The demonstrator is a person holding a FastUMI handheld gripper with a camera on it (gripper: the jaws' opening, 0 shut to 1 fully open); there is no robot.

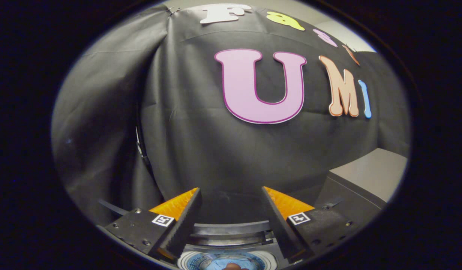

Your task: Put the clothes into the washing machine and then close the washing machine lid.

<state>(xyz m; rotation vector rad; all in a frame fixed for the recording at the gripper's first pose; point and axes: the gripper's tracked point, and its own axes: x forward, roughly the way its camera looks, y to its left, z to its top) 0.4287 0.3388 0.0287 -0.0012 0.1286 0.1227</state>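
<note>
My gripper [231, 195] is open, its two fingers spread wide with nothing between them. Below the fingers, the washing machine [231, 234] shows its grey curved top rim. Its round drum opening [227, 260] sits just under the fingers, ringed in white, with bluish contents inside that are too small to make out. A small rounded brownish thing [233, 266] pokes up at the near lip of the opening. The gripper points over the machine toward the booth's black cloth wall.
A grey box-like surface [366, 180] stands to the right of the machine, beyond the right finger. The black cloth wall [216, 150] hangs close behind the machine, with a fold and a dark strap [141, 146] on the left.
</note>
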